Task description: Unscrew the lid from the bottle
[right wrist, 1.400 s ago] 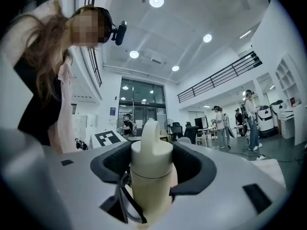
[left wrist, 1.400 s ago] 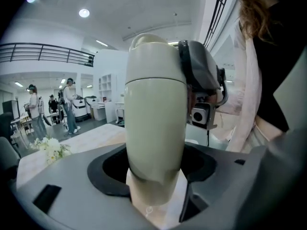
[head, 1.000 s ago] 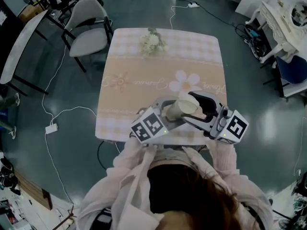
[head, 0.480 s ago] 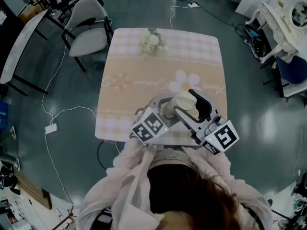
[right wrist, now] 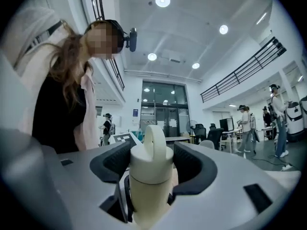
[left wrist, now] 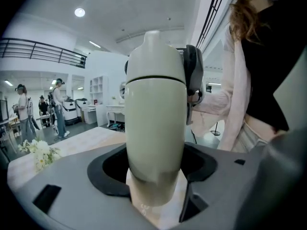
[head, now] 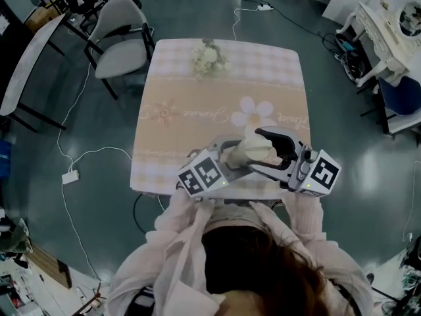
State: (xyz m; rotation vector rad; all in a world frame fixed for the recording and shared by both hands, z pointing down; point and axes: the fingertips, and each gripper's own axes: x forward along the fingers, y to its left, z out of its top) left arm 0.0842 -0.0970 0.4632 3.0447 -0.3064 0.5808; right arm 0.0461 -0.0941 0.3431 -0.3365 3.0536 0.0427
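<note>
The left gripper (head: 229, 154) clamps the body of the cream, rounded plastic bottle (left wrist: 154, 128), held over the near edge of the pink-clothed table (head: 197, 97). The bottle's cream loop-topped lid (right wrist: 151, 164) sits between the right gripper's (head: 259, 149) jaws. They have just been closing and now pinch it. That gripper is back from its tilted pose of half a second ago. This looks like a fresh bite for another twist.

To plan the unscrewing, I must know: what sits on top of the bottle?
A cream lid with a loop handle caps the bottle. The bottle's neck cannot be seen: the lid covers it.
</note>
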